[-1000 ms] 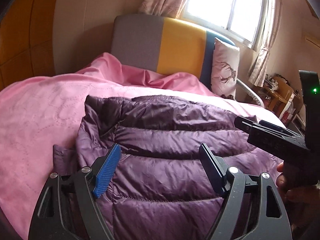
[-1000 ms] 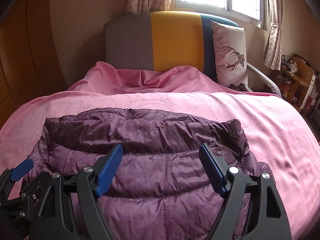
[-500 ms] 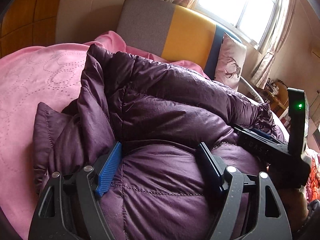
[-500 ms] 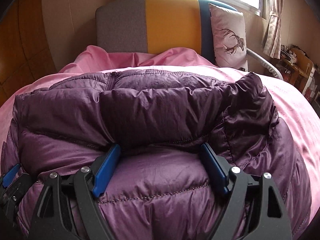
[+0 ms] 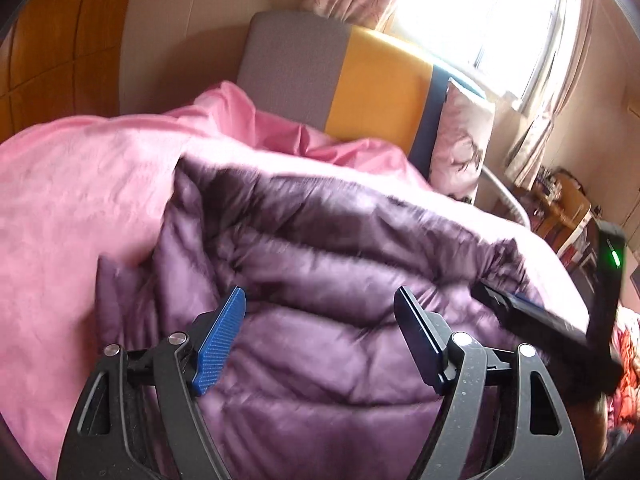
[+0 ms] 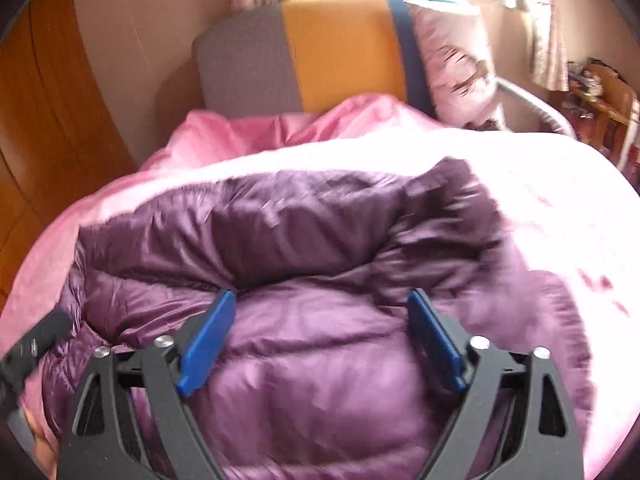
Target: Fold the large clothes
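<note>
Since half a second ago both grippers have pulled back a bit from the purple down jacket [image 5: 320, 264]; its bunched far fold has dropped lower, so more pink bedsheet [image 5: 80, 184] shows behind it. One jacket, lying in a puffy heap on the sheet, two layers visible with the darker fold on top at the far side. Left gripper [image 5: 320, 332]: two fingers spread wide, nothing clamped, jacket fabric bulging between them. Right gripper [image 6: 322, 332]: same, two blue pads wide apart over the quilted front, gripping nothing. One tricolour headboard [image 6: 320, 44] (grey, yellow, navy) and one deer-print pillow [image 6: 452, 56] beside it. Both views motion-blurred.
</note>
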Demonstrator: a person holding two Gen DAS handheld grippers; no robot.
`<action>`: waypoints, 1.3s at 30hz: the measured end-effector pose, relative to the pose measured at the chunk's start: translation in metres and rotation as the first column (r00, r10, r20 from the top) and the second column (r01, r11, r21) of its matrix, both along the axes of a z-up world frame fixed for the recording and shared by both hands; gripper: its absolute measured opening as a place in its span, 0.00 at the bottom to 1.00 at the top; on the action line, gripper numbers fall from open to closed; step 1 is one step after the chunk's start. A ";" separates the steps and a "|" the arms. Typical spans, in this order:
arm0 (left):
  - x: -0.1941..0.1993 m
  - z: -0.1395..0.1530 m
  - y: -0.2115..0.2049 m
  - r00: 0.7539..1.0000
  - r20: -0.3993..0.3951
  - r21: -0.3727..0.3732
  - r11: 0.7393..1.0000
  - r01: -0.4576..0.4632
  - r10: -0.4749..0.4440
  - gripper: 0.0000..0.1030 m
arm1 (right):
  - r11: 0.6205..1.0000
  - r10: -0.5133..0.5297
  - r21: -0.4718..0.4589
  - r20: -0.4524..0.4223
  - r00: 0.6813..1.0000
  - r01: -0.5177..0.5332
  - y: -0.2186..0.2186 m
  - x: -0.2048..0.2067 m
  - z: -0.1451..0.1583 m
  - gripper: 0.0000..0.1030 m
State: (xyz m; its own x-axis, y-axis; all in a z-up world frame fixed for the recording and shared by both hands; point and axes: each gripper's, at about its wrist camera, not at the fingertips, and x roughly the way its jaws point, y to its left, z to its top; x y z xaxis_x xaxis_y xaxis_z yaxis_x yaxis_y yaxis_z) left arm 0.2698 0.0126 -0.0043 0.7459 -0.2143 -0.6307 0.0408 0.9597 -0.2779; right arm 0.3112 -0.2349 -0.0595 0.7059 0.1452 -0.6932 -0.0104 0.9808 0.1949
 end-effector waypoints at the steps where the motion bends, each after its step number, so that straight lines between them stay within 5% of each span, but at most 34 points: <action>1: 0.003 0.004 -0.005 1.000 0.014 0.003 1.000 -0.002 0.002 0.74 | 1.000 -0.021 -0.005 0.008 1.000 0.021 -0.009 -0.005 0.002 0.87; 8: 0.057 -0.012 -0.046 0.996 -0.076 0.054 0.997 0.048 -0.044 0.74 | 0.990 -0.128 -0.065 -0.033 0.991 0.126 -0.053 -0.008 -0.014 0.88; 11: 0.071 -0.044 -0.048 0.987 -0.156 0.058 0.997 0.051 -0.041 0.74 | 0.991 -0.131 0.024 -0.068 0.989 0.133 -0.069 -0.008 -0.033 0.90; 19: 0.069 -0.068 -0.058 0.992 -0.125 0.128 0.991 0.041 -0.025 0.74 | 0.990 -0.109 0.080 -0.089 0.990 0.116 -0.078 -0.006 -0.049 0.93; 26: 0.054 -0.046 -0.066 0.993 -0.113 0.197 0.979 0.046 -0.024 0.74 | 0.992 -0.075 0.097 -0.110 0.991 0.086 -0.082 -0.009 -0.037 0.97; 31: 0.019 -0.025 -0.065 0.998 -0.032 0.189 0.980 0.057 -0.052 0.74 | 0.978 -0.089 0.180 -0.085 0.992 0.103 -0.107 -0.041 -0.023 0.98; 39: -0.013 -0.018 -0.060 0.998 -0.013 0.168 0.984 0.064 -0.063 0.78 | 0.954 -0.111 0.273 -0.073 0.991 0.127 -0.126 -0.081 -0.024 0.98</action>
